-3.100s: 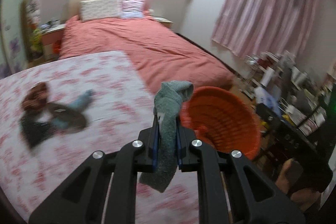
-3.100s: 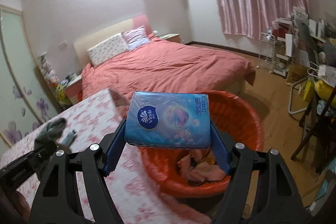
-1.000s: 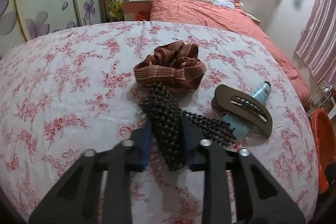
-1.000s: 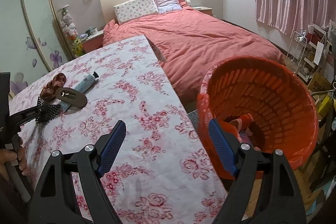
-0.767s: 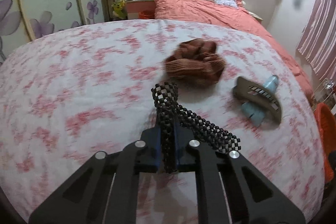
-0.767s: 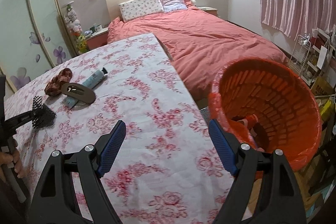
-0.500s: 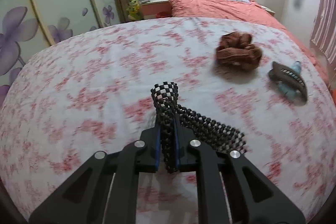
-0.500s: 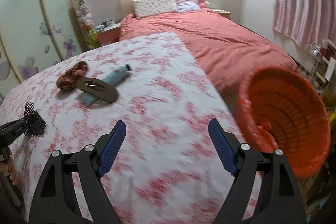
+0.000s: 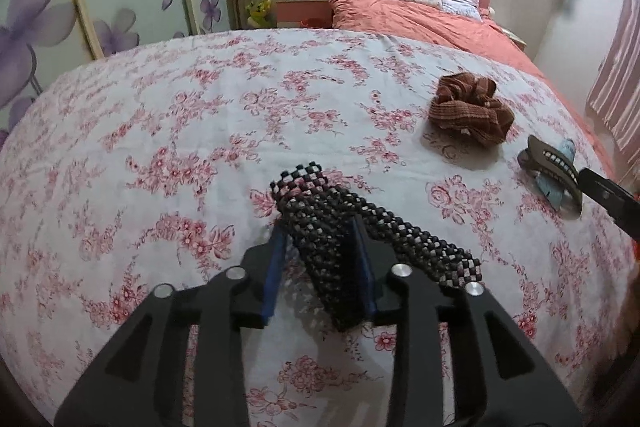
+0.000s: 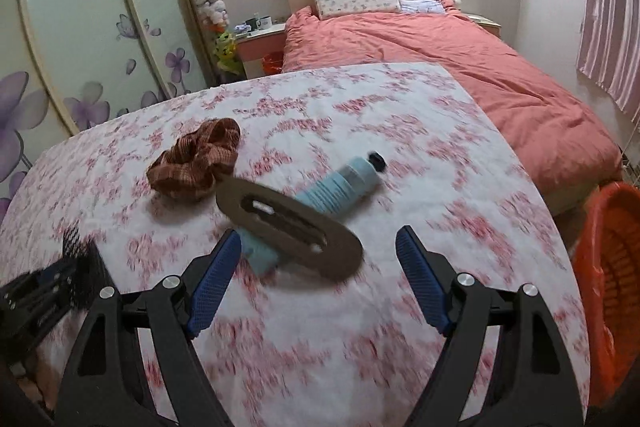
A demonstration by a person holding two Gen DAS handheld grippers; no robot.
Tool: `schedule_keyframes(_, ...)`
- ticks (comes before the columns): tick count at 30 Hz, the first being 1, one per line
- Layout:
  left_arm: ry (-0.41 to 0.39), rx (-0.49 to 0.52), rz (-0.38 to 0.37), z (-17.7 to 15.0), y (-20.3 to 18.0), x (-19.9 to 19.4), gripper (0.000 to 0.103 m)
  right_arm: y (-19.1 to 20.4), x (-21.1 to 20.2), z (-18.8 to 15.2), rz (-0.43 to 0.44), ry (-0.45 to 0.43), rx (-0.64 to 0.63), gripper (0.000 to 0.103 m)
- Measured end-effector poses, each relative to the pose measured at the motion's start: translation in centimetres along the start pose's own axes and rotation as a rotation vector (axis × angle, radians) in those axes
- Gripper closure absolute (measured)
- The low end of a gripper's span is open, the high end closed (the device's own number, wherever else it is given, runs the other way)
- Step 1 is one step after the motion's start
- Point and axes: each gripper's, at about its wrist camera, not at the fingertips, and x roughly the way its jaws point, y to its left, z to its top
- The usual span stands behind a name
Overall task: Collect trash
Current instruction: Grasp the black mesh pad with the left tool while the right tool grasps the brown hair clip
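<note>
A black-and-white checkered band (image 9: 320, 227) lies on the floral tablecloth (image 9: 160, 127) between the jaws of my left gripper (image 9: 320, 247). The jaws are opening: the left pad stands clear of the band and the right pad still touches it. My right gripper (image 10: 318, 237) is open just in front of a brown hair clip (image 10: 288, 223), which lies across a light blue tube (image 10: 344, 187). A brown scrunchie (image 10: 196, 159) sits behind them. In the left wrist view the scrunchie (image 9: 470, 109) and clip (image 9: 552, 171) are at the right.
An orange basket (image 10: 608, 267) stands on the floor off the table's right edge. A bed with a coral cover (image 10: 480, 67) is behind the table. Wardrobe doors with purple flowers (image 10: 80, 47) fill the left side.
My left gripper carried the band leftward across the table, away from the scrunchie, and its jaws have parted. My right gripper swung from the basket to the clip and tube.
</note>
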Motion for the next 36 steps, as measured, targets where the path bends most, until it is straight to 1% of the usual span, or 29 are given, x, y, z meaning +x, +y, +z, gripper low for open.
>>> schedule_keyframes(2,0.000,-0.003,-0.002,0.0,0.0,0.0,0.067,0.4,0.8,0.3,-0.014,0.019,-0.009,0.024)
schedule_keyframes(4,0.000,0.002,0.002,-0.1,0.1,0.0,0.067,0.4,1.3,0.3,-0.003,0.046,-0.017,0.025)
schedule_keyframes(5,0.000,0.001,0.002,-0.1,0.1,0.0,0.067,0.4,1.4,0.2,0.010,0.061,-0.020,0.029)
schedule_keyframes(6,0.000,-0.001,0.000,-0.1,0.1,0.0,0.067,0.5,1.5,0.1,0.038,0.081,-0.024,0.032)
schedule_keyframes(8,0.000,-0.005,-0.006,-0.1,0.2,0.0,0.067,0.6,1.0,-0.5,0.094,0.112,-0.037,0.032)
schedule_keyframes(9,0.001,-0.007,-0.007,-0.1,0.2,0.0,0.067,0.9,0.4,-1.0,0.160,0.132,-0.059,0.033)
schedule_keyframes(10,0.001,-0.007,-0.008,-0.1,0.2,0.0,0.067,1.1,0.1,-1.2,0.207,0.149,-0.073,0.040)
schedule_keyframes(11,0.001,-0.007,-0.007,-0.1,0.2,0.0,0.067,1.4,-0.2,-1.6,0.262,0.170,-0.088,0.042)
schedule_keyframes(12,0.001,-0.007,-0.007,-0.1,0.2,0.0,0.067,1.6,-0.5,-1.7,0.264,0.166,-0.094,0.042)
schedule_keyframes(14,0.000,-0.008,-0.008,-0.1,0.2,0.0,0.067,1.8,-1.2,-1.5,0.188,0.101,-0.097,0.042)
schedule_keyframes(16,0.000,-0.009,-0.008,-0.1,0.2,0.0,0.067,1.5,-1.0,-0.8,0.135,0.056,-0.061,0.042)
schedule_keyframes(18,0.000,-0.008,-0.008,-0.1,0.2,0.0,0.067,1.2,-0.4,-0.2,0.114,0.048,-0.030,0.042)
schedule_keyframes(20,0.000,-0.008,-0.008,-0.1,0.2,0.0,0.067,1.1,0.6,0.6,0.074,0.038,-0.038,0.042)
schedule_keyframes(21,0.000,-0.008,-0.008,-0.1,0.2,0.0,0.067,0.9,1.0,0.8,0.070,0.038,-0.043,0.042)
schedule_keyframes(24,0.000,-0.008,-0.008,-0.1,0.2,0.0,0.067,0.6,2.2,1.2,0.085,0.071,-0.049,0.041)
schedule_keyframes(27,0.000,-0.008,-0.008,-0.1,0.2,0.0,0.067,0.4,2.1,1.2,0.103,0.089,-0.076,0.041)
schedule_keyframes(29,0.000,-0.008,-0.008,-0.1,0.2,0.0,0.067,0.4,1.9,1.0,0.144,0.119,-0.079,0.041)
schedule_keyframes(31,0.000,-0.009,-0.008,-0.1,0.2,0.0,0.067,0.6,1.5,0.4,0.213,0.164,-0.090,0.041)
schedule_keyframes(33,0.000,-0.008,-0.008,-0.1,0.2,0.0,0.067,1.2,1.2,0.0,0.244,0.176,-0.118,0.041)
schedule_keyframes(36,0.000,-0.009,-0.008,-0.1,0.2,0.0,0.067,2.0,1.0,0.0,0.196,0.136,-0.134,0.041)
